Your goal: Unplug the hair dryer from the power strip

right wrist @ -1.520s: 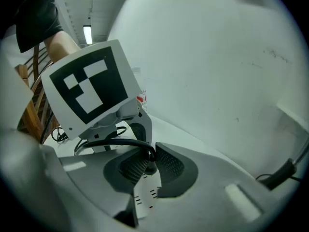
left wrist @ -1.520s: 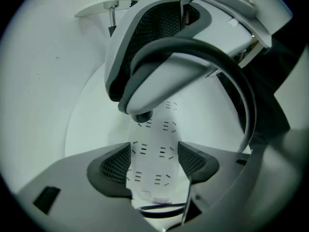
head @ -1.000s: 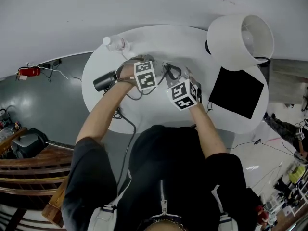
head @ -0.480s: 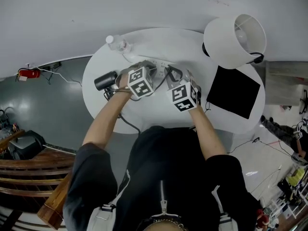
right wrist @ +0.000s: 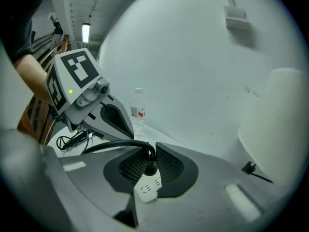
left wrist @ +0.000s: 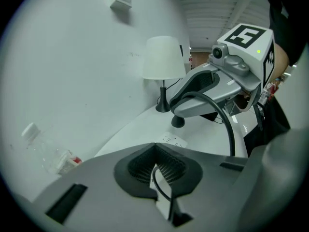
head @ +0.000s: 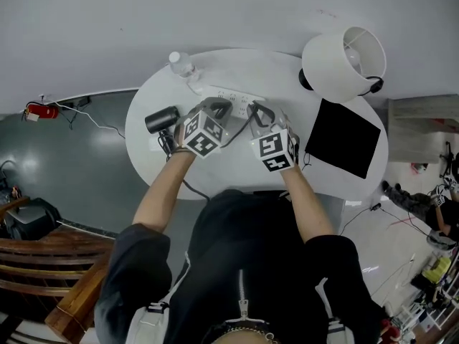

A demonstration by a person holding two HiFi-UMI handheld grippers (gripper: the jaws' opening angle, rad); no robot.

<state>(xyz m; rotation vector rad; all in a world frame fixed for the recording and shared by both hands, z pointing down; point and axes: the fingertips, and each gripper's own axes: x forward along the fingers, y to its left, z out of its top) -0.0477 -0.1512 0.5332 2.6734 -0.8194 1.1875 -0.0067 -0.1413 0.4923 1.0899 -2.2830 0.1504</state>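
Pinching the black plug [right wrist: 150,169] between its pads, the right gripper [right wrist: 150,152] held it over the white power strip [right wrist: 146,190]; prongs clear or not, could not tell. The cord [right wrist: 116,145] arced away from it. The left gripper [left wrist: 155,152] had just been closing its jaws and they were pressed together; a thin black line of cord showed in the slit, nipped or not unclear. The hair dryer [head: 161,119] lay on the round white table [head: 237,170], left of the strip, near a water bottle [head: 183,64]. A lamp [head: 343,61] stood far right.
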